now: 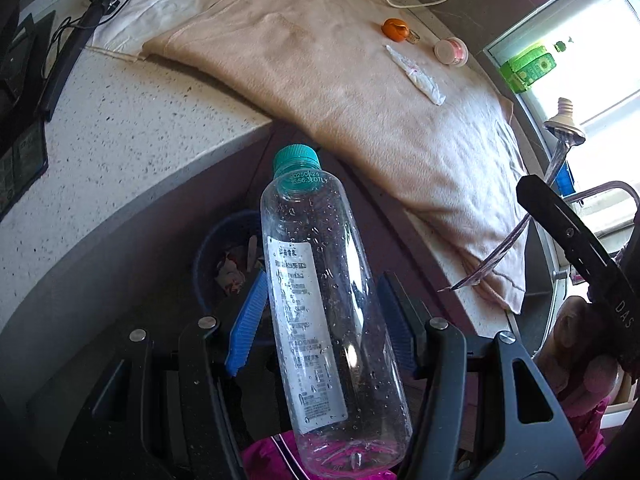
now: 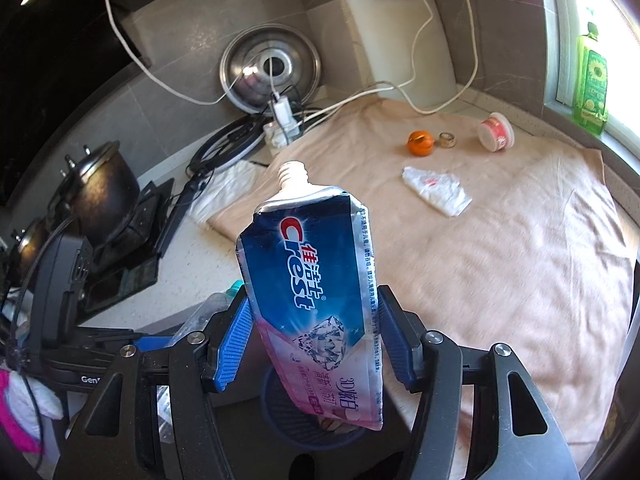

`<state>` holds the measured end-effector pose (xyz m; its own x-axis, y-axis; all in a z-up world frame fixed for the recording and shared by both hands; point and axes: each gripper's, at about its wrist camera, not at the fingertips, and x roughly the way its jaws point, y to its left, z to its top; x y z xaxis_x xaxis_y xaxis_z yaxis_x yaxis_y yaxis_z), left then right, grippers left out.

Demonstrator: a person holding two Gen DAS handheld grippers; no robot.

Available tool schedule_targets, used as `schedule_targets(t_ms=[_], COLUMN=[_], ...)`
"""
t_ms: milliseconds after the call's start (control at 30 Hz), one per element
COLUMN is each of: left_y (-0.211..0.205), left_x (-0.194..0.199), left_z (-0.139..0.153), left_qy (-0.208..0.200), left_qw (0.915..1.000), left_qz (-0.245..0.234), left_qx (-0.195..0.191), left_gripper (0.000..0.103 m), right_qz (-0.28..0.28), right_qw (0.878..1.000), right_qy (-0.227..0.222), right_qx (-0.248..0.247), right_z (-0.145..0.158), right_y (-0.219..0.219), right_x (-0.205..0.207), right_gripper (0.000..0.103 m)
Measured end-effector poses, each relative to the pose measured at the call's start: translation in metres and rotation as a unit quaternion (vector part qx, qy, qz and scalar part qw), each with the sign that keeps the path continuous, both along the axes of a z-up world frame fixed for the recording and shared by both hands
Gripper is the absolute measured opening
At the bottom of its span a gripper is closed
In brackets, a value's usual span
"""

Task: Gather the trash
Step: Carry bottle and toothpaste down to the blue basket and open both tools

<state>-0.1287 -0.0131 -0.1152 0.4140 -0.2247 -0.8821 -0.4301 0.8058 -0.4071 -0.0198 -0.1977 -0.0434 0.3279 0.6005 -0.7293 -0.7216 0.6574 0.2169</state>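
Observation:
A clear, empty plastic bottle (image 1: pixel 316 220) with a teal cap stands between the blue pads of my left gripper (image 1: pixel 322 284), which is shut on it. Below it, off the counter's edge, sits a dark blue bin (image 1: pixel 224 256) holding scraps. My right gripper (image 2: pixel 314 292) is shut on a flattened, uncapped Crest toothpaste tube (image 2: pixel 308 248), with the same bin (image 2: pixel 304 412) under its lower end. In the left wrist view the tube (image 1: pixel 562 136) shows edge-on at the right. The bottle's teal cap (image 2: pixel 234 290) peeks in beside the right gripper's left finger.
A beige towel (image 2: pixel 500 264) covers the counter and carries a white wrapper (image 2: pixel 436 190), an orange peel (image 2: pixel 420 143), a small ring-shaped cap (image 2: pixel 447 139) and a tipped pink cup (image 2: pixel 496 132). White cables, a steel lid (image 2: pixel 270 68), a dark pot (image 2: pixel 100 188) and green soap (image 2: pixel 590 88) ring it.

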Motion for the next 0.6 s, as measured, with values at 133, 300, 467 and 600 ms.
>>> schedule_targets(t_ms=[133,300,467,600], left_y=[-0.001,-0.003,0.0,0.003], left_x=[-0.012,-0.019,-0.018,-0.016], left_z=[-0.018,-0.044,-0.074,-0.098], left_qy=[0.016,0.041,0.072,0.093], left_qw=[0.9998,0.9989,0.9969,0.9948], left_qz=[-0.002,-0.01,-0.002,-0.002], left_qx=[-0.01,-0.021,-0.032,-0.04], left_gripper=[0.059,0.059,0.059,0.059], right_qz=[0.003,0.004,0.001,0.003], right_qw=[1.0,0.999,0.998,0.998], right_qy=[0.011,0.023,0.04,0.041], right_qx=[-0.01,-0.026,-0.042,-0.056], right_z=[-0.019,-0.045,-0.074,-0.093], right_y=[0.007,0.014,0.019,0.025], right_x=[-0.016,-0.028,-0.033,-0.037], right_gripper=[0.059,0.059,0.059,0.059])
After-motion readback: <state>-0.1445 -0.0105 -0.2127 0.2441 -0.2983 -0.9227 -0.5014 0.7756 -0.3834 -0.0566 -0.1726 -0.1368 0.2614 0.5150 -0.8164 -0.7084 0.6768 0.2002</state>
